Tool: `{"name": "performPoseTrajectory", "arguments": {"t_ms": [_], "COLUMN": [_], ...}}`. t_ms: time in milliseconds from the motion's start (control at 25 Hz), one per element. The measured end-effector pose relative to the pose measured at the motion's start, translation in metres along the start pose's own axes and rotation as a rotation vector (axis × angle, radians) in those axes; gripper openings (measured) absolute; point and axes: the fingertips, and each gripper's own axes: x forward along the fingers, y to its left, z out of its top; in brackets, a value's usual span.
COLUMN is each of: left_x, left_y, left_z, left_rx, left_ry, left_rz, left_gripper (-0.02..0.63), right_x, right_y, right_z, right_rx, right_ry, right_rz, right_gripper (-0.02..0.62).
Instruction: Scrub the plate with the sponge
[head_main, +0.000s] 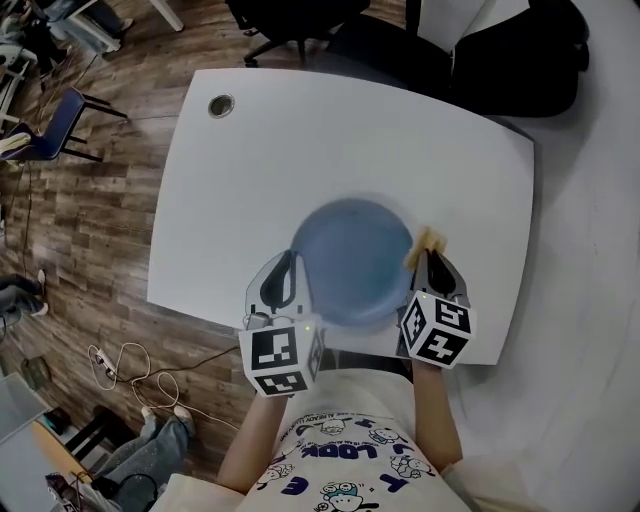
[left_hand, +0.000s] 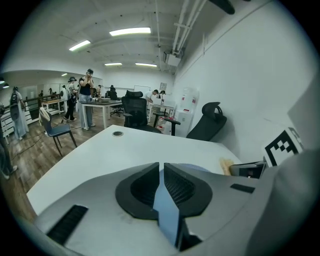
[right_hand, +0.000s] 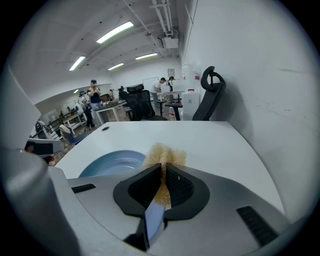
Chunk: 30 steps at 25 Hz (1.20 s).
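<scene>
While the right gripper (head_main: 428, 257) pinches the sponge (head_main: 430, 240) at the plate's (head_main: 350, 262) right rim — poised, it seems, to scrub — the left gripper (head_main: 288, 263), jaws pressed together with nothing clearly between them, sits by the left rim, likely to steady the plate on the table (head_main: 300, 130).
</scene>
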Motion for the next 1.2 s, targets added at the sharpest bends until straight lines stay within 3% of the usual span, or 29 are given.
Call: {"name": "performPoseTrajectory", "arguments": {"t_ms": [320,720,1200], "left_x": [-0.005,0.007,0.024], "left_y": [0.03,0.04,0.039], "left_z": [-0.024,-0.065,-0.092], "left_rx": [-0.093,-0.184,-0.209], "left_ry": [0.055,0.156,0.237], "left_rz": [0.067,0.071,0.066], "left_gripper": [0.012,0.014,0.035], "right_x": [0.013,0.027,0.035], "right_y": [0.047,0.073,0.084], "right_z": [0.001,-0.012,-0.02], "right_rx": [-0.086,-0.153,-0.182], "right_ry": [0.033,0.078,0.108], "right_rz": [0.101,0.169,0.211], "right_gripper": [0.044,0.044,0.044]}}
